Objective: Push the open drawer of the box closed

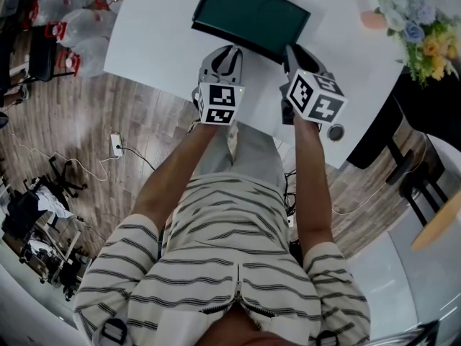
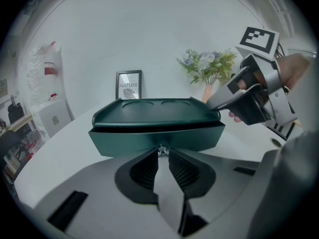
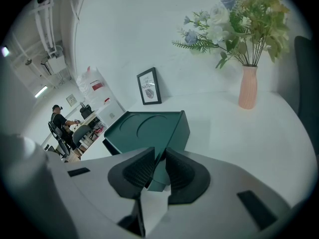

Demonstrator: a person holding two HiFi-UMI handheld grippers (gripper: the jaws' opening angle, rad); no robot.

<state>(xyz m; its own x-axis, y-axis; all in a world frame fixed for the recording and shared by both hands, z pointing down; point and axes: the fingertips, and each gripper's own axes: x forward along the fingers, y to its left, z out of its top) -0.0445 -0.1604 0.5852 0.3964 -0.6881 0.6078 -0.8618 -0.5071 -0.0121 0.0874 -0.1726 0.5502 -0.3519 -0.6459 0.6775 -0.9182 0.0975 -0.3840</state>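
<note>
With left tool [image 2: 160,152] and right tool [image 3: 158,157] nearly closed, the green box [image 2: 154,109] may be skidded across the tabletop [image 2: 60,153] by an off-centre drawer [image 2: 124,139] push.

We see the box [image 1: 251,16] on the table [image 1: 155,45], left gripper [image 1: 228,52] before it, right gripper [image 1: 294,53] at its right, frame [image 2: 129,85] and vase [image 2: 207,92] behind.

In the head view the box [image 1: 252,13] runs off the top edge, and its drawer front [image 1: 261,49] lies partly hidden beneath the left hand-held gripper [image 1: 229,55] and the right hand-held gripper [image 1: 295,55]. In the left gripper view the knob [image 2: 160,151] shows only partly behind the jaw tips. The smaller print on the framed picture [image 2: 129,85] is too fine to read. In the right gripper view the jaws cover the box's near corner.
</note>
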